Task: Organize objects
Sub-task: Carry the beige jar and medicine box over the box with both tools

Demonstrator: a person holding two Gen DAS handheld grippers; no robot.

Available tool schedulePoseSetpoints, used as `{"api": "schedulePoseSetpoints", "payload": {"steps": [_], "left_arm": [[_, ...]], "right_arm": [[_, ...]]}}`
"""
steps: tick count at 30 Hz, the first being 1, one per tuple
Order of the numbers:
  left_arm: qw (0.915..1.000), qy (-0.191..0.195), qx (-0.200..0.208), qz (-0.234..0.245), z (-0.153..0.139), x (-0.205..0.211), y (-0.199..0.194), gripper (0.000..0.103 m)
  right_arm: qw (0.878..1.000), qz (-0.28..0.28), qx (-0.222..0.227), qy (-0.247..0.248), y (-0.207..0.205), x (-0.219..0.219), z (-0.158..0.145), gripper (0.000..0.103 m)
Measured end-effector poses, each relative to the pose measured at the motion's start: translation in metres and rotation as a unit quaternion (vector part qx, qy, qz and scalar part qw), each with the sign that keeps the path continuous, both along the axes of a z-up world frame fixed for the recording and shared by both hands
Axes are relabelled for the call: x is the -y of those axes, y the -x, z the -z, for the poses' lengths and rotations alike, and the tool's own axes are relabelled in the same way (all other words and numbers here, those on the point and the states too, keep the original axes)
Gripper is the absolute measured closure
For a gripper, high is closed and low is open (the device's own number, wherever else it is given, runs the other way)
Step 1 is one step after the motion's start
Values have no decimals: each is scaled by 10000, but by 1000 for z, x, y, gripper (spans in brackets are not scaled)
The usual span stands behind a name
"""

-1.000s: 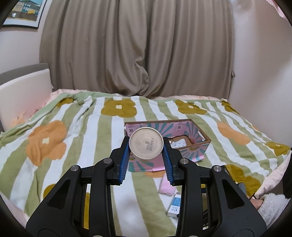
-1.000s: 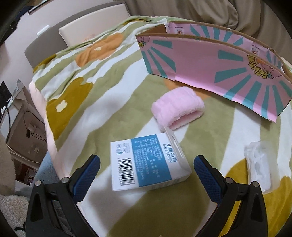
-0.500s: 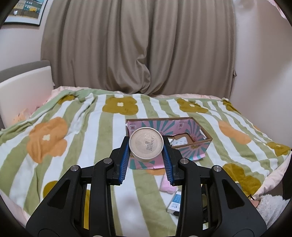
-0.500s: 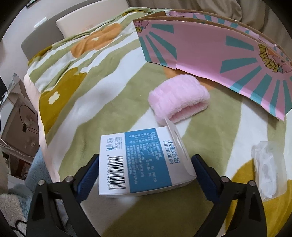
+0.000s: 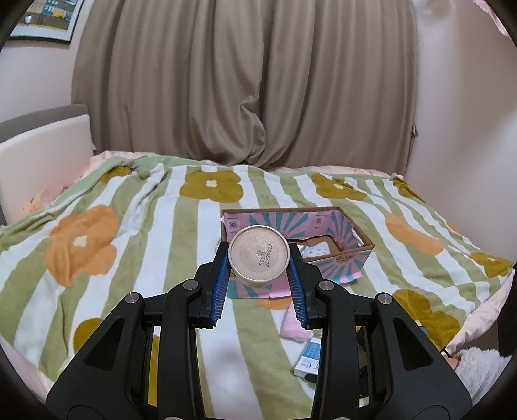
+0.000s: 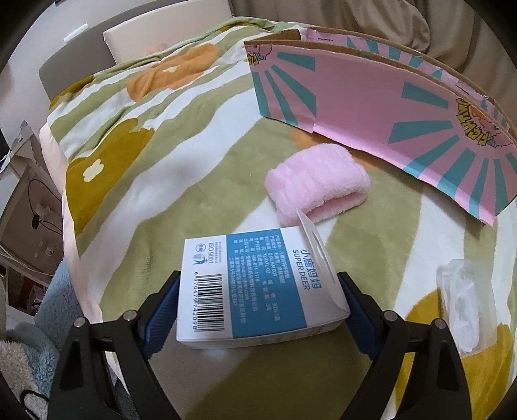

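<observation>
Since a second ago the right gripper has drawn its blue pads in from wide apart until they sit against both sides of the white-and-blue carton; the left gripper looks just as it did.

All this happens on a bed spread with a blanket of green and white stripes and big orange and mustard flowers. Heavy taupe curtains hang behind it, a pale headboard stands at one end, and the corner of a framed picture shows on the wall. A pink cardboard box with teal rays sits open on the blanket.

What lies inside the box is hard to make out from the left wrist view, beyond some torn brown card and a pale packet. The gripper's frame hides much of the pink rolled cloth, which lies near the box wall. A clear plastic pack lies just right of the carton, its contents blurred.

The left gripper is clamped on a round beige tub, bottom toward the camera, held above the blanket in front of the box. The right gripper grips the carton, which rests on the blanket near the bed's edge.
</observation>
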State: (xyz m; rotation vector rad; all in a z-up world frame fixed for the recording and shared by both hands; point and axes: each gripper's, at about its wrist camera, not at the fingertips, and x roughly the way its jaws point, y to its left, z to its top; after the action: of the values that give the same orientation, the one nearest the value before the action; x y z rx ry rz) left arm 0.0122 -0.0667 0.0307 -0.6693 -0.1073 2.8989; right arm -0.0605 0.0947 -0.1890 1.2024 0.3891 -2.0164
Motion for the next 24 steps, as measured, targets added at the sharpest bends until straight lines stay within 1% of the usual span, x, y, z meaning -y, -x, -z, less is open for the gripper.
{"api": "schedulePoseSetpoints", "payload": {"steps": [7, 10, 13, 16, 18, 20, 23, 24], "left_arm": [[10000, -14, 17, 5, 2, 0, -1, 72], [10000, -13, 13, 6, 2, 1, -1, 72], [10000, -25, 10, 15, 2, 0, -1, 72], [10000, -18, -9, 32, 3, -2, 0, 72], [10000, -2, -9, 40, 3, -4, 1, 72], [10000, -11, -13, 50, 4, -5, 2, 72], [10000, -31, -25, 48, 4, -7, 4, 72], [10000, -38, -41, 36, 3, -8, 4, 72]], "right_arm": [[9996, 149, -120, 221, -3, -6, -16, 15], [9983, 327, -268, 390, -5, -11, -30, 15], [9956, 513, -554, 564, -9, -18, -53, 15], [9904, 787, -957, 605, -15, -25, -83, 15], [9869, 1020, -1126, 540, -16, -28, -98, 15], [9805, 1372, -1314, 502, -18, -36, -117, 15], [9698, 1772, -1506, 742, -21, -54, -145, 15], [9657, 1902, -1605, 741, -23, -58, -154, 15]]}}
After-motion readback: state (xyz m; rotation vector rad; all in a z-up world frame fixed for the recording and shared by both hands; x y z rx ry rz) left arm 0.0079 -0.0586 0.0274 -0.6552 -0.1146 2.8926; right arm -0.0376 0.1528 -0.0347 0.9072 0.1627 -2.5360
